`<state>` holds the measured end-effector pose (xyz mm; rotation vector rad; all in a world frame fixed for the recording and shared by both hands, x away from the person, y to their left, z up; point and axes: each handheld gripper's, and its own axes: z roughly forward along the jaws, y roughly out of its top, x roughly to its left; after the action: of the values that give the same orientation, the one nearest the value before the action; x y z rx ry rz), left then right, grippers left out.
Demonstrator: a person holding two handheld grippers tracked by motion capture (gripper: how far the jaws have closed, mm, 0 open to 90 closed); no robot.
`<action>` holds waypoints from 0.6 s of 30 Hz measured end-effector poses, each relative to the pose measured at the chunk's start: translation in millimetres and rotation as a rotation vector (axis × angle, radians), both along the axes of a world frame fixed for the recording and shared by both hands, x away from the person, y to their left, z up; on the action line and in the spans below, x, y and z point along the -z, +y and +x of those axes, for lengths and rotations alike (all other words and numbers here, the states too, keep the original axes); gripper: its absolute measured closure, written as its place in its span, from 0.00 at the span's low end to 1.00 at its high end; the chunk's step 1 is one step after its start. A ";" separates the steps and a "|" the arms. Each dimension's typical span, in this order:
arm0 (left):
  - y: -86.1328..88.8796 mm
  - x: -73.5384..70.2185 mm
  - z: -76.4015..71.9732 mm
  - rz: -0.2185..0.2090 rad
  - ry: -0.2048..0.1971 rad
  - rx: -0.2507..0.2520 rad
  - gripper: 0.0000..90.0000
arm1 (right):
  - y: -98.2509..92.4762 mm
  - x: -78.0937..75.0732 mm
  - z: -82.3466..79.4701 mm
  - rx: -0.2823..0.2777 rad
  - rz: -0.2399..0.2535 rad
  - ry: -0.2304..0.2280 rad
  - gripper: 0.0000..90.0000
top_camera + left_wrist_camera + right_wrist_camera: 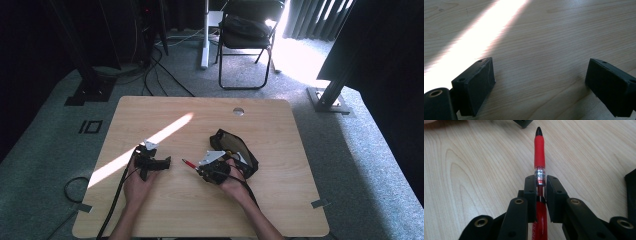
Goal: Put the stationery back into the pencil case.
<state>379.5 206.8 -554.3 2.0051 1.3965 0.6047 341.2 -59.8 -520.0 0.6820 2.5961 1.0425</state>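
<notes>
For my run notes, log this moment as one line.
right gripper: shut on red pen | left gripper: open, nothing held | black pouch: on table

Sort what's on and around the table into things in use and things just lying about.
In use:
- red pen with black tip, clamped in the right gripper
- open black fabric pouch beside that gripper
- left gripper, open over bare wood

Lying about:
- black folding chair
- floor cables
- light wooden table, the work surface
</notes>
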 end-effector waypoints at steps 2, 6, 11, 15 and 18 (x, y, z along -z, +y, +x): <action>0.0 0.0 0.0 0.000 0.000 0.000 0.10 | -0.7 -1.8 -0.8 0.004 0.005 -0.002 0.89; 0.0 0.0 0.0 0.000 0.000 0.000 0.10 | -2.0 -5.4 -2.4 0.005 0.014 -0.009 0.89; 0.0 0.0 0.0 0.000 0.000 0.000 0.10 | -4.2 -11.5 -3.9 0.009 0.028 -0.021 0.89; 0.0 0.0 0.0 0.000 0.000 0.000 0.10 | -4.5 -13.9 -4.1 0.009 0.034 -0.026 0.89; 0.0 0.0 0.0 0.000 0.000 0.000 0.10 | -3.8 -16.8 -5.5 0.008 0.041 -0.031 0.89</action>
<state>379.5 206.8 -554.3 2.0053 1.3963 0.6047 335.7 -63.6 -503.1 0.6795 2.5498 1.0983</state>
